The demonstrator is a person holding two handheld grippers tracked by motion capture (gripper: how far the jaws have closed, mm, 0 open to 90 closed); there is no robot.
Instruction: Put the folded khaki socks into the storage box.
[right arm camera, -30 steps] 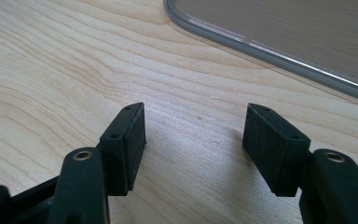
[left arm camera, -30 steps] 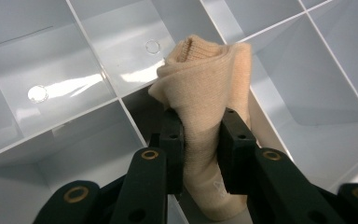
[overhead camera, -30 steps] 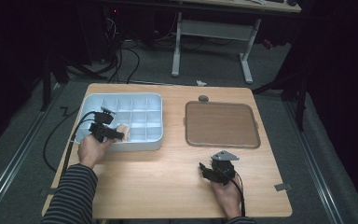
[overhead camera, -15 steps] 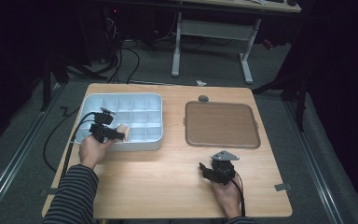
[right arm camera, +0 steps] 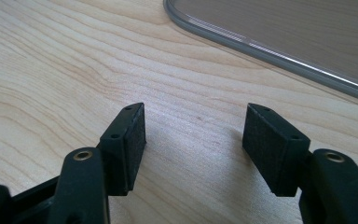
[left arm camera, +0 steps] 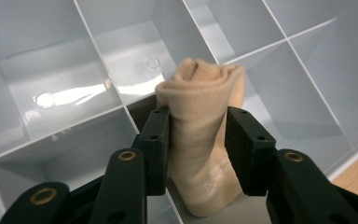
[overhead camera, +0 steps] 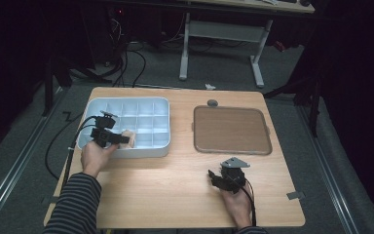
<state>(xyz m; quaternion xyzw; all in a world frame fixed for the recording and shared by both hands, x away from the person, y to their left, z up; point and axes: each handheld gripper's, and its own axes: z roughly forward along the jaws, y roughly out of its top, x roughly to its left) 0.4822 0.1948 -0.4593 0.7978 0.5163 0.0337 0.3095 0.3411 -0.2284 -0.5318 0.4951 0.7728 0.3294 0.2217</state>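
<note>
Left gripper [left arm camera: 198, 140] extended over the pale blue compartmented plastic tray [overhead camera: 146, 105], fingers pinching a rolled beige sock [left arm camera: 200, 116] above its near row. Right gripper [right arm camera: 193, 140] low over the light wooden counter [overhead camera: 175, 185], fingers spread.

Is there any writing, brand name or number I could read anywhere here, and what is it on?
Rolled beige sock held in the left claw: small white print near its lower end, too blurred and tilted to read.
Divided tray, brown lid, wooden table, right claw: no text to be seen.
</note>
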